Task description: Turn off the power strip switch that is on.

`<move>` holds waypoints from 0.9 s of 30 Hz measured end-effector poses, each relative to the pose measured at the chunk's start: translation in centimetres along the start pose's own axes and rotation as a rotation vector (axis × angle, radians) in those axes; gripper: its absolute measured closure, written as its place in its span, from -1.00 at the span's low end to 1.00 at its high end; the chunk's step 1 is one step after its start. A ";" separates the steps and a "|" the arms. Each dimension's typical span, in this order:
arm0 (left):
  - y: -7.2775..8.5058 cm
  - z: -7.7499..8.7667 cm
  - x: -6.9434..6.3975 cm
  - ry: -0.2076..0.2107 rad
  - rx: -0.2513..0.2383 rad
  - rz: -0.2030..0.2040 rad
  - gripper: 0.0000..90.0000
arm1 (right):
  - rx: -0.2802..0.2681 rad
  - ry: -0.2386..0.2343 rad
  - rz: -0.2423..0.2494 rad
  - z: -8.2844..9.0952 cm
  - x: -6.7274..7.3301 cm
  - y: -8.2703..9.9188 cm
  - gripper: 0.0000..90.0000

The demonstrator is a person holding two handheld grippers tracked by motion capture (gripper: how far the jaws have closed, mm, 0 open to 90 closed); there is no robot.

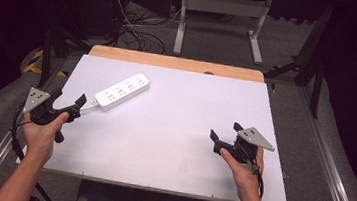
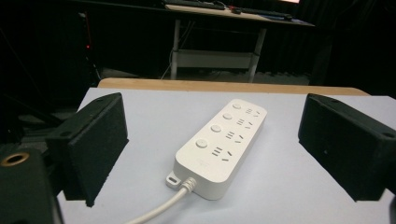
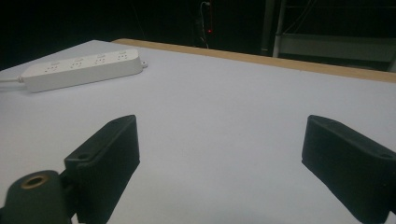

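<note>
A wide, flat worktop (image 1: pixel 172 145) with a smooth, matte white surface and a strip of pale wood along its far edge takes up most of the high view. Dark floor, tangled cables and a white metal frame (image 1: pixel 221 14) lie beyond it.

A person's two bare forearms come in from the near edge, each hand holding a black gripper topped by a grey three-cornered plate.

On the far left part of the worktop lies a power strip (image 1: pixel 122 91), a long white plastic block with rounded corners, set at a slant. Its top carries four sets of socket slots, and the left gripper view shows a round button beside each set and a small mounting tab at the near end. A white cord (image 2: pixel 161 209) leaves that near end and runs toward the left edge of the worktop.

The left gripper (image 1: pixel 68 103) hovers at the left edge, just beside the cord end of the power strip, pointing at it. Its jaws stand wide apart, thick black rectangular pads with a rough, foam-like face, holding nothing.

The right gripper (image 1: pixel 224 135) is over the near right part of the worktop, well apart from the power strip. Its jaws are also spread wide, smooth black blocks with bare white surface between them.
</note>
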State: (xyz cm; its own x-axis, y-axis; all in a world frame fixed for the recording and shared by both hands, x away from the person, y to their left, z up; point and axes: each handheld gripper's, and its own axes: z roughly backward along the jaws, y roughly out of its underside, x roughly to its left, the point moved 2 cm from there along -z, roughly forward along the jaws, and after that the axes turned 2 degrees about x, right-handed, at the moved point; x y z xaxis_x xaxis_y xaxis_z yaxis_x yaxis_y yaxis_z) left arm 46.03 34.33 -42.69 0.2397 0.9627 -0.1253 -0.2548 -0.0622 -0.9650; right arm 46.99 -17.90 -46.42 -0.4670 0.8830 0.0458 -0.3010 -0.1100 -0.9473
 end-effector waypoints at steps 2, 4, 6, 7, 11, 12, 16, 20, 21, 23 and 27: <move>-0.1 0.1 0.1 -0.008 -0.007 0.003 -0.83 | 0.002 0.009 0.004 0.1 0.0 0.0 -0.74; -0.2 0.2 0.2 -0.005 -0.009 0.009 -0.84 | 0.002 0.010 0.004 0.2 0.1 0.0 -0.74; -0.2 0.3 0.2 0.002 -0.010 0.013 -0.83 | 0.000 0.013 0.000 0.3 0.1 0.0 -0.74; -0.3 0.3 0.2 0.004 -0.011 0.011 -0.83 | 0.000 0.013 -0.002 0.4 0.1 0.1 -0.74; -0.2 -0.1 0.2 0.010 -0.003 0.009 -0.83 | 0.004 0.014 -0.001 0.3 0.0 0.1 -0.74; -0.2 -0.2 0.1 0.010 0.002 0.007 -0.83 | 0.005 0.014 -0.001 0.3 0.0 0.1 -0.74; -0.2 -0.2 0.0 0.014 0.006 -0.005 -0.83 | 0.007 0.013 0.003 0.3 0.0 0.2 -0.74; -0.1 -0.2 0.0 0.012 0.006 -0.006 -0.83 | 0.007 0.012 0.005 0.3 0.1 0.2 -0.74; -0.1 -0.2 0.0 0.006 0.004 -0.005 -0.83 | 0.007 0.012 0.005 0.3 0.1 0.2 -0.74; -0.2 -0.1 0.0 0.000 0.001 -0.006 -0.82 | 0.006 0.013 0.004 0.3 0.1 0.2 -0.74; -0.1 -0.2 0.0 0.002 0.003 -0.006 -0.82 | 0.004 0.012 0.005 0.4 0.1 0.1 -0.74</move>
State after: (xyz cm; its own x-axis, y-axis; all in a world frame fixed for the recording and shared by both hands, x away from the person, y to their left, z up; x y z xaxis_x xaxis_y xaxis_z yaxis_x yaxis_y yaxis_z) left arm 46.24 34.33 -42.63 0.2436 0.9624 -0.1200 -0.2560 -0.0556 -0.9651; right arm 46.60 -18.02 -46.43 -0.4581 0.8881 0.0372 -0.3021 -0.1162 -0.9461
